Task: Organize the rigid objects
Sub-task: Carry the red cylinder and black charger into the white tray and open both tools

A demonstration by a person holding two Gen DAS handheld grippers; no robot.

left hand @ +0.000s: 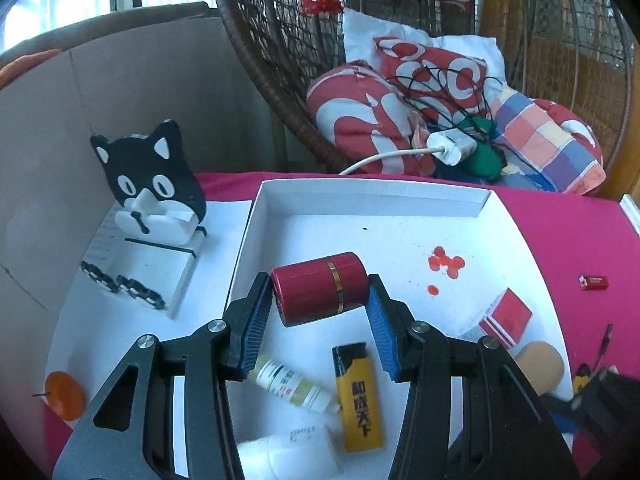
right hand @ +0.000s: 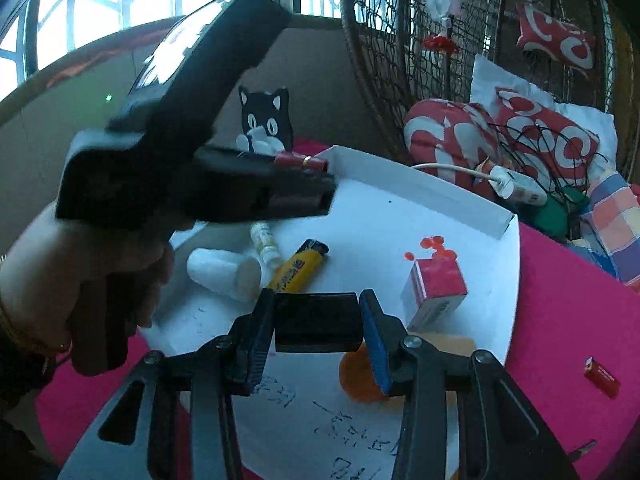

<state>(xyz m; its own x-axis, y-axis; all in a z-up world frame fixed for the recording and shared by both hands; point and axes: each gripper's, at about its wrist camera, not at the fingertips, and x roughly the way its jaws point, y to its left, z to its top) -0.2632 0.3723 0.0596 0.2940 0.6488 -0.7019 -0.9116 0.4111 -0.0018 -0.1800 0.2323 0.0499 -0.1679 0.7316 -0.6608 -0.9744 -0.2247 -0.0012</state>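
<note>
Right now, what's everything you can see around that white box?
White tray: one, on the pink tablecloth.
Maroon cylinder: one, gold band, clamped over the tray.
Black block: one, clamped near the tray's front edge.
Lighter: one, yellow and black, in the tray.
Small bottle: one, pale yellow, in the tray beside the lighter.
White cup: one, on its side in the tray.
Red-and-white carton: one, in the tray.
Cat stand: one, black and white, left of the tray.
Left hand-held gripper: one, black, blue pads.
Right hand-held gripper: one, same.
</note>
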